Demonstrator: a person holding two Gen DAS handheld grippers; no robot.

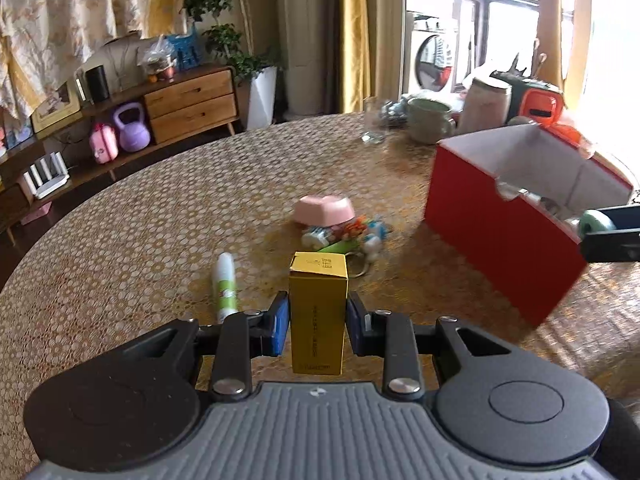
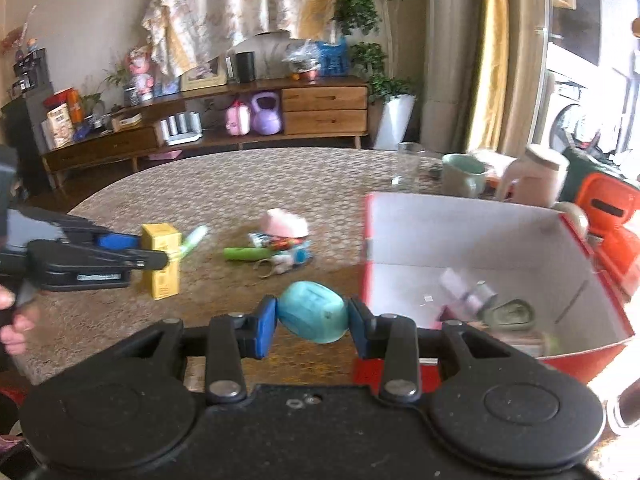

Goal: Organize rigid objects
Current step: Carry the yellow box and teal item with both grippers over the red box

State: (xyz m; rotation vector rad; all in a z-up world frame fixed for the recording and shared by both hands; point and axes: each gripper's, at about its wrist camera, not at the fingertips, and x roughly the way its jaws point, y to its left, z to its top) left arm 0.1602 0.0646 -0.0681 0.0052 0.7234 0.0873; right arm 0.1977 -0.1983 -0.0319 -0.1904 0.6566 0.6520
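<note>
Left gripper (image 1: 317, 322) clamps upright yellow carton (image 1: 317, 312), left of red box (image 1: 504, 236). Right gripper (image 2: 313, 318) grips teal case (image 2: 313, 312) just beside box's near-left corner. Risk: case sits tilted between the pads, may slip out short of the wall.

We note a round table (image 1: 160, 216) under a gold-patterned cloth. Against the pale far wall (image 2: 92, 8) stands a long low wooden sideboard (image 2: 208, 124) with two drawers (image 2: 325, 110). A patterned cloth (image 2: 224, 4) hangs above it. Beside it we record a leafy plant in a white pot (image 2: 394, 120), then yellow curtains (image 1: 354, 36). Through the glazed opening a washing machine (image 1: 434, 60) is visible, with strong daylight at the right from the window (image 1: 516, 32).
</note>
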